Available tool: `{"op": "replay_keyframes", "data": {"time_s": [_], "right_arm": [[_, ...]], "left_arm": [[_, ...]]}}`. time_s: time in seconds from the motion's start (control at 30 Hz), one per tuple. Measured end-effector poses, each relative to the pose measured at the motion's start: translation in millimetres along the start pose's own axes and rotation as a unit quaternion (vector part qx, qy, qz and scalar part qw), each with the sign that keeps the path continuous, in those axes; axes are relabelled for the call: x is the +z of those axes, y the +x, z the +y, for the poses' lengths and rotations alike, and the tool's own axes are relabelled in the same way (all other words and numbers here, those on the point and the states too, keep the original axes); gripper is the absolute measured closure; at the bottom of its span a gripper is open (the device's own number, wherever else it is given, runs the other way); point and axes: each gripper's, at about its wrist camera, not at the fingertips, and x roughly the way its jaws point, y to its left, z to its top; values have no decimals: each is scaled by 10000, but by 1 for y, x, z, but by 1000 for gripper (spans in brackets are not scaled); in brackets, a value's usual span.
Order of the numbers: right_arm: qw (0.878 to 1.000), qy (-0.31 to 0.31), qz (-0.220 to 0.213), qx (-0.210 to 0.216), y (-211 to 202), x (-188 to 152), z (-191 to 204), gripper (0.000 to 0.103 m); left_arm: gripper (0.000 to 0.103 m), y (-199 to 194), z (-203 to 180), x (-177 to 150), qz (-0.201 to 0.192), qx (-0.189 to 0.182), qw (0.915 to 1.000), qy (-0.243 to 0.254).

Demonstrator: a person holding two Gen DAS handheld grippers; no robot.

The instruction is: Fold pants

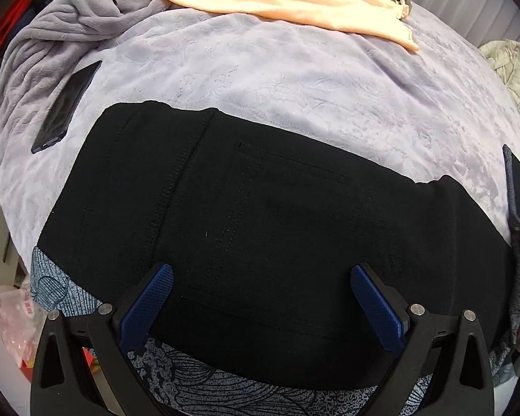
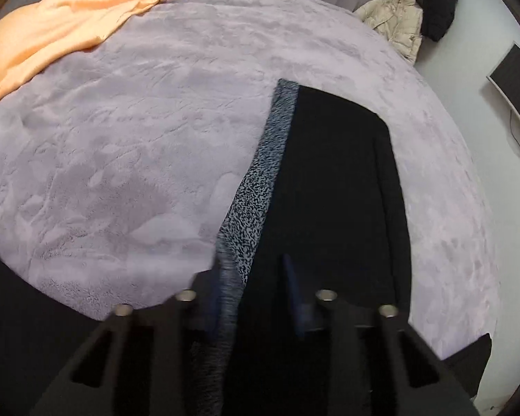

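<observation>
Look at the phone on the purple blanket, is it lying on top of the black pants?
No, the phone lies on the purple blanket, apart from the black pants, beyond their far left corner.

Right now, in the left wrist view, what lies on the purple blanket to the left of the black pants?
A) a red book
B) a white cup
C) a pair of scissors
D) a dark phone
D: a flat dark phone lies on the purple blanket, apart from the upper left edge of the black pants; no scissors, cup or book shows there.
</observation>
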Motion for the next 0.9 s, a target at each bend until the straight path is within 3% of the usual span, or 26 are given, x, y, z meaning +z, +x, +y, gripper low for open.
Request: {"op": "replay_keyframes", "data": {"time_s": [0.07,0.27,0.43,0.6,0.67,0.73,0.9], "right_arm": [[9996,154,43,217,1,2,-5,88],[9997,86,208,59,27,29,-1,84],[9991,212,107,344,13,28,-10,96],[9941,849,-402,549,-28,5,-53,97],[9892,1149,-624,657,-53,-14,-74,97],[9866,1254,-845,617,-75,-32,-92,97],[9787,1729,-1038,374,-105,-79,-132,97]], "left_arm": [[1,2,-4,-2,-77,115,9999,15],[1,2,-7,-9,-252,287,9993,24],[1,-1,-3,-8,-232,186,9995,55],[1,-4,-7,-7,-258,256,9993,30],[1,-9,-9,-7,-219,107,9997,-15],[1,-17,-13,-8,-393,220,9990,25],[1,-32,-38,-13,-443,-192,9981,375]]}}
